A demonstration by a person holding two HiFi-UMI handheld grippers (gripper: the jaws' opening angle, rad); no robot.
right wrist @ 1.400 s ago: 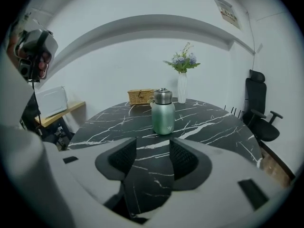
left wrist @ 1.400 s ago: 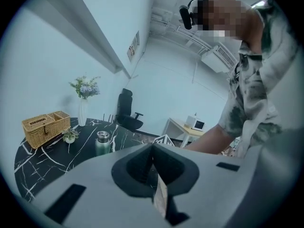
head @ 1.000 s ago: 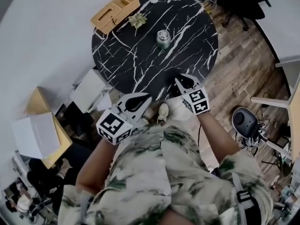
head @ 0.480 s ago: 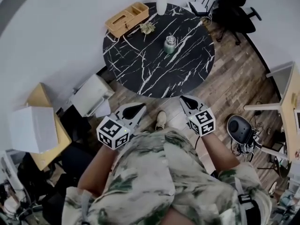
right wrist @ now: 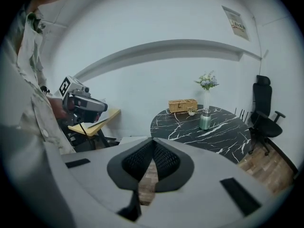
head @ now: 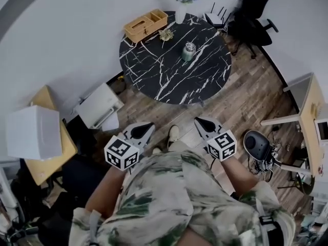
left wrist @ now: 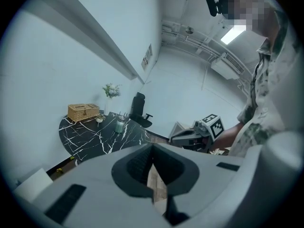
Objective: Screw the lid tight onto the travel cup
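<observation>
Small cup (head: pixel 189 51) upright on the round black table (head: pixel 169 76) with white veining — pale green body, silvery lid (head: pixel 190 44) on top, the lid a little narrower than the body. Too far off to tell how tightly the lid sits. Placed toward the far right part of the table. Apart from a wicker box (head: pixel 146 25) and a little plant (head: pixel 165 34) nearer the wall, and from a white vase (head: pixel 180 15) of flowers at the far edge. Same cup (left wrist: pixel 120 124) small and distant in the left gripper view. In the right gripper view the cup (right wrist: pixel 205 119) just as small, green below and silver above.

Left gripper (head: pixel 142 130) held low in front of the torso over the wood floor (head: pixel 246 96), well short of the table; jaws closed together, nothing between them. Right gripper (head: pixel 204 123) beside it at about the same height, likewise pinched closed and empty. Both pointed toward the table, well apart from the cup — touching neither cup nor lid.
</observation>
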